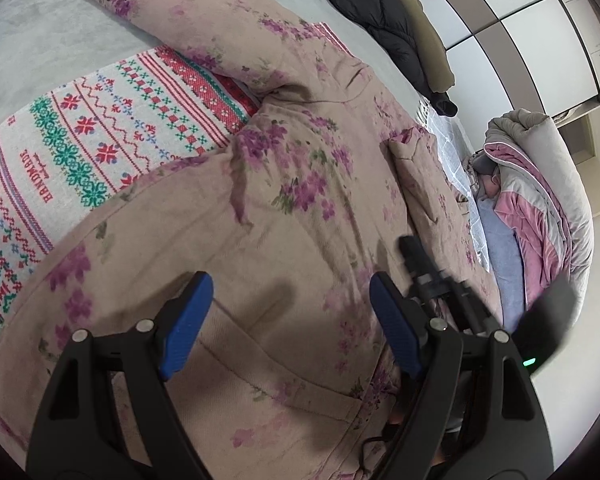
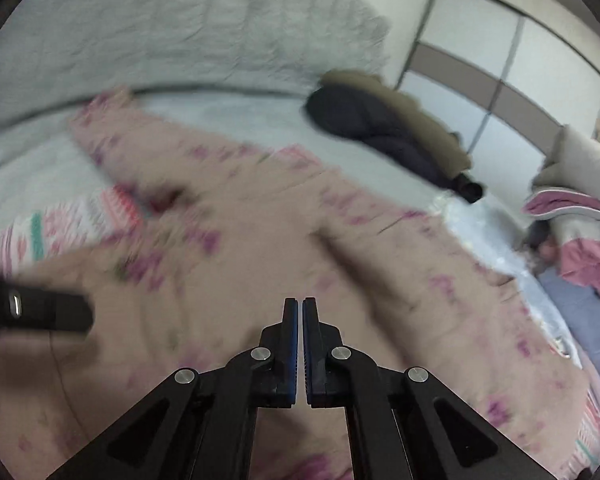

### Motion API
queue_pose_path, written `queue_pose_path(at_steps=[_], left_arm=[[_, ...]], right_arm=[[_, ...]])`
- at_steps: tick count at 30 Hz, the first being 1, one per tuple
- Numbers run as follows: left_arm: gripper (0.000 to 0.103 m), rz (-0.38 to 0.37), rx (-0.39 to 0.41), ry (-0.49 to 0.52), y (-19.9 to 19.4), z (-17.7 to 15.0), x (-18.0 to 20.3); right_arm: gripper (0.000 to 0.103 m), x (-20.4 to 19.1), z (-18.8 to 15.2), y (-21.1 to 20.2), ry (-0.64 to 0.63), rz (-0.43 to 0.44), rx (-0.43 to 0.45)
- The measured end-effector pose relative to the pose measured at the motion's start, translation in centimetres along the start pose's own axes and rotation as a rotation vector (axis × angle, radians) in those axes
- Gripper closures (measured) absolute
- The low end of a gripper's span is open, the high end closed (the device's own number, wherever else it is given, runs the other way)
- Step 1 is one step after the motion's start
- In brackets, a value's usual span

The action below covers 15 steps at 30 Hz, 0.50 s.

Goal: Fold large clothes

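Observation:
A large pinkish-beige garment with purple flowers [image 1: 300, 168] lies spread on the bed, one sleeve [image 1: 160, 4] stretched to the upper left. A folded-in part [image 1: 412, 168] lies near the bed's right edge. My left gripper [image 1: 292, 284] hangs open just above the garment's lower body, with nothing between its blue pads [image 1: 188, 320]. My right gripper [image 1: 406, 244] shows beside it on the right. In the blurred right wrist view the right gripper [image 2: 300, 302] is shut over the garment [image 2: 260, 240], with no cloth seen between its pads. The other tool's black body [image 2: 48, 312] sits at the left.
A knitted blanket in red, green and white [image 1: 80, 140] lies under the garment on the grey sheet [image 1: 40, 32]. A black puffer jacket [image 1: 380, 12] lies at the far right of the bed. Pink and grey bedding [image 1: 540, 200] is piled beyond the bed's edge, near a wardrobe [image 1: 520, 20].

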<state>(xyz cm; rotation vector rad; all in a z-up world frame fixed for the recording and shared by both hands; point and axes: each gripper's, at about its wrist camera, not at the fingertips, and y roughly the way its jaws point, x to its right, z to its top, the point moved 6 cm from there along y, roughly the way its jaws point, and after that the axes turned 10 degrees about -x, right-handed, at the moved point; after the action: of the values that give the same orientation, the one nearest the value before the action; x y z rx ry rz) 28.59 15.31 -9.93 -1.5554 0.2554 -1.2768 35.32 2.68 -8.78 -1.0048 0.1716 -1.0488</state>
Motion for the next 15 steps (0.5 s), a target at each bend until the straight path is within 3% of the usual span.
queue_pose_path(at_steps=[2,5,6,7,8,9,11,12,14,15], left_arm=[[0.022,-0.014,-0.006,-0.017,0.0,0.1,-0.3],[0.022,-0.019,0.009,-0.036,-0.5,0.4,-0.6],[0.022,-0.012,0.017,-0.036,-0.6,0.5,-0.7],[0.022,-0.005,0.025,-0.036,-0.8,0.6,-0.7],[0.022,0.002,0.034,-0.035,-1.0,0.6,-0.8],[0.022,0.008,0.04,-0.033,-1.1,0.6,-0.8],[0.022,0.021,0.05,-0.023,-1.3,0.7,-0.7],[0.022,0.026,0.054,-0.019,-1.4,0.8,-0.7],[0.022,0.036,0.061,-0.011,-1.5,0.9,-0.7],[0.022,0.036,0.059,-0.01,-1.6,0.9,-0.7]], right_arm=[[0.101,-0.4,-1.1,1.7,-0.041,-0.067,-0.067],[0.091,2.8,-0.1,2.1,0.09,-0.067,-0.08],[0.07,4.1,0.6,1.9,0.128,-0.082,-0.063],[0.032,5.0,1.1,1.8,0.155,-0.102,-0.045],[0.017,5.8,1.8,1.7,0.173,-0.119,-0.024],[0.01,6.4,2.6,1.9,0.18,-0.122,-0.012],[0.011,6.7,3.4,3.7,0.166,-0.1,-0.065],[0.013,7.0,3.5,4.8,0.158,-0.132,-0.103],[0.034,7.5,3.4,7.4,0.131,-0.196,-0.184],[0.059,7.8,3.0,8.8,0.13,-0.211,-0.234]])
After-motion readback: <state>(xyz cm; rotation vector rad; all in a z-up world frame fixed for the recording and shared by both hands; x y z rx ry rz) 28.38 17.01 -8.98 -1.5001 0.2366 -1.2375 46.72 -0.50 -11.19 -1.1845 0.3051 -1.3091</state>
